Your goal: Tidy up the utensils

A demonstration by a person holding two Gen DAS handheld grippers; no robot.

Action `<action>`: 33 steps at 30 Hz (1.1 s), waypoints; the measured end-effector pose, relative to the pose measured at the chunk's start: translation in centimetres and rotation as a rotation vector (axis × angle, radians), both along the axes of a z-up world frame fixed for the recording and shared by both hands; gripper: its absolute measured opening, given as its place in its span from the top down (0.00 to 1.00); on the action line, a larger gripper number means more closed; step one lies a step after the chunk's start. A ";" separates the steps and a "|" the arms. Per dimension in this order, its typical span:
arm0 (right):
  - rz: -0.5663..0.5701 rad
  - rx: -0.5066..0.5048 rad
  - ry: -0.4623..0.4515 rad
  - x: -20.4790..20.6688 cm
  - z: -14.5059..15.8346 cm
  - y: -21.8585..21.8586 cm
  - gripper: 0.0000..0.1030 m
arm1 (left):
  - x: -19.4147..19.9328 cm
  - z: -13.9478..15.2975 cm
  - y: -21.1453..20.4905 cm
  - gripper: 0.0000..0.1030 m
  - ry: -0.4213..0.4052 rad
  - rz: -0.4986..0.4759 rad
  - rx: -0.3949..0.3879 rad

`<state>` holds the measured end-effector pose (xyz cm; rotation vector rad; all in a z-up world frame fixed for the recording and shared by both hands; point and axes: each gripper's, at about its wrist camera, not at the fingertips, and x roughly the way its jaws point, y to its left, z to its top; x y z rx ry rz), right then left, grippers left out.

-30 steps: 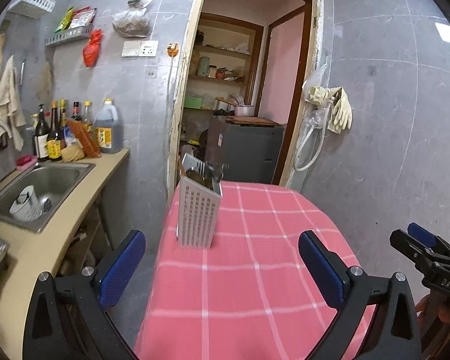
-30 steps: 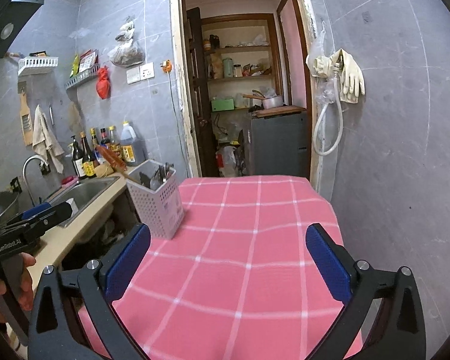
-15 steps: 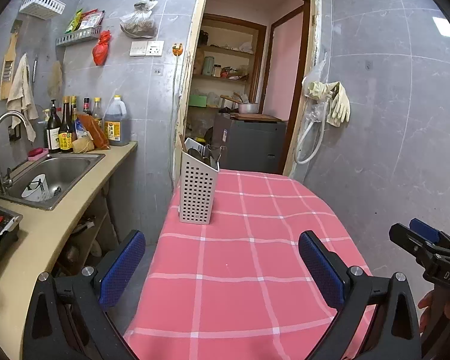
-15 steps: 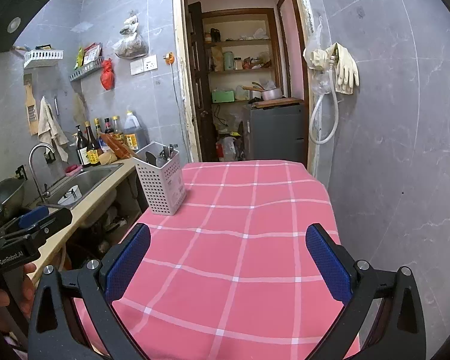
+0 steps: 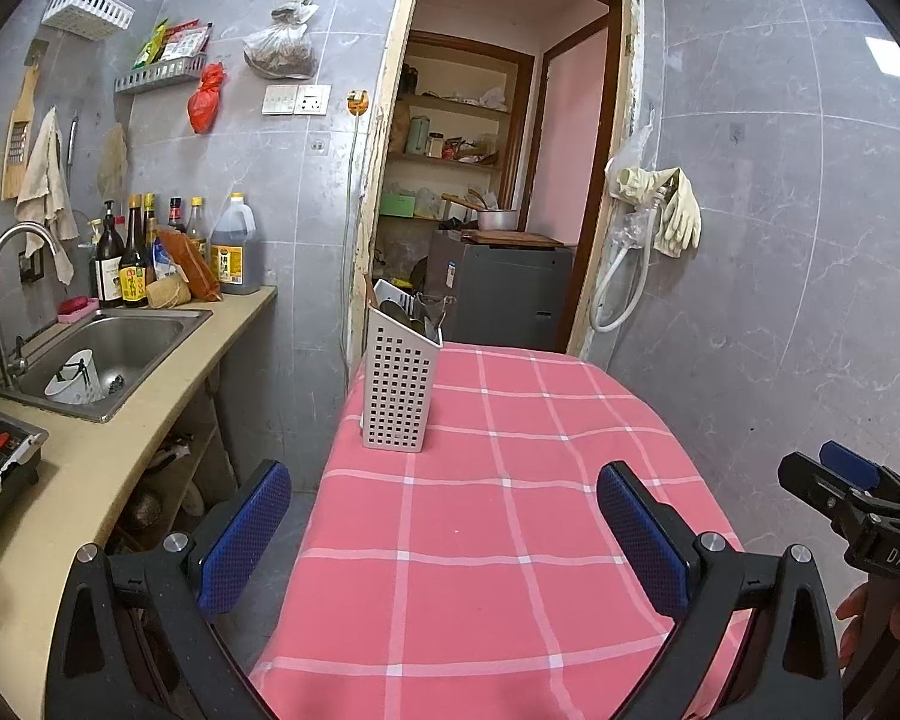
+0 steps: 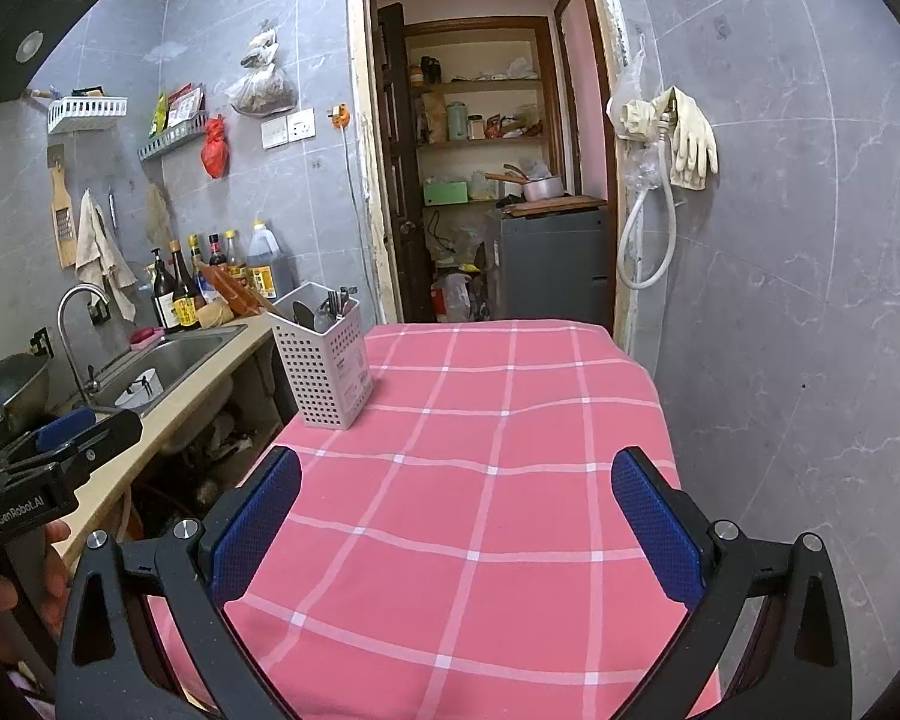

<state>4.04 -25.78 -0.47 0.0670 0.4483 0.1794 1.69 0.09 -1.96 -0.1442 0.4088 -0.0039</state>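
A white perforated utensil holder (image 5: 399,383) stands upright at the far left of the table with the pink checked cloth (image 5: 510,516). Several utensils stick out of its top. It also shows in the right wrist view (image 6: 325,372). My left gripper (image 5: 444,531) is open and empty, well back from the holder above the near part of the table. My right gripper (image 6: 456,531) is open and empty, also near the table's front edge. Each gripper shows at the side of the other's view: the right one (image 5: 852,510), the left one (image 6: 54,468).
A counter (image 5: 90,468) with a steel sink (image 5: 114,354) runs along the left, with bottles (image 5: 132,258) at its back. A gap lies between counter and table. A grey tiled wall (image 5: 810,300) is close on the right. An open doorway (image 5: 498,192) is behind the table.
Both grippers have drawn back and up from the table, so the holder looks smaller and farther away. Both stayed open and empty.
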 end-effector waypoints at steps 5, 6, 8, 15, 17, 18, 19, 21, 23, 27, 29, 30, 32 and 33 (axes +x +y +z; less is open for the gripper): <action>0.001 -0.001 0.003 0.1 0.1 -0.1 0.01 | 0.0 0.0 0.0 0.00 0.000 0.000 0.000; 0.001 -0.002 0.004 0.1 0.1 0.0 0.01 | -0.1 0.0 0.0 0.00 -0.001 0.001 0.000; 0.001 -0.003 0.004 0.2 0.2 0.0 0.01 | 0.0 0.0 0.0 0.00 -0.001 0.002 -0.001; 0.001 -0.002 0.005 0.3 0.2 0.1 0.01 | 0.0 0.0 0.1 0.00 0.000 0.001 0.001; 0.000 -0.001 0.003 0.2 0.2 0.0 0.01 | 0.1 0.0 0.1 0.00 -0.001 0.001 0.001; 0.001 -0.002 0.004 0.3 0.2 0.1 0.01 | 0.1 0.0 0.1 0.00 0.000 0.002 0.001; 0.001 -0.002 0.004 0.3 0.2 0.0 0.01 | 0.1 0.0 0.1 0.00 0.000 0.002 0.000; 0.001 -0.002 0.004 0.3 0.2 0.0 0.01 | 0.0 0.1 0.1 0.00 -0.001 0.002 0.000; 0.001 -0.002 0.004 0.3 0.2 0.0 0.01 | 0.1 0.0 0.2 0.00 0.000 0.001 0.000; 0.001 -0.003 0.004 0.3 0.2 0.0 0.01 | 0.0 0.0 0.2 0.00 0.000 0.000 -0.001; 0.001 -0.001 0.005 0.3 0.2 0.0 0.01 | 0.0 0.1 0.1 0.00 0.000 0.002 0.001; 0.000 -0.001 0.004 0.3 0.2 0.0 0.01 | 0.0 0.1 0.2 0.00 -0.001 0.002 0.000; 0.000 0.000 0.002 0.4 0.3 0.0 0.01 | 0.1 0.0 0.2 0.00 -0.001 0.001 0.000; 0.000 0.000 0.003 0.4 0.3 0.0 0.01 | 0.0 0.0 0.2 0.00 0.000 0.001 0.000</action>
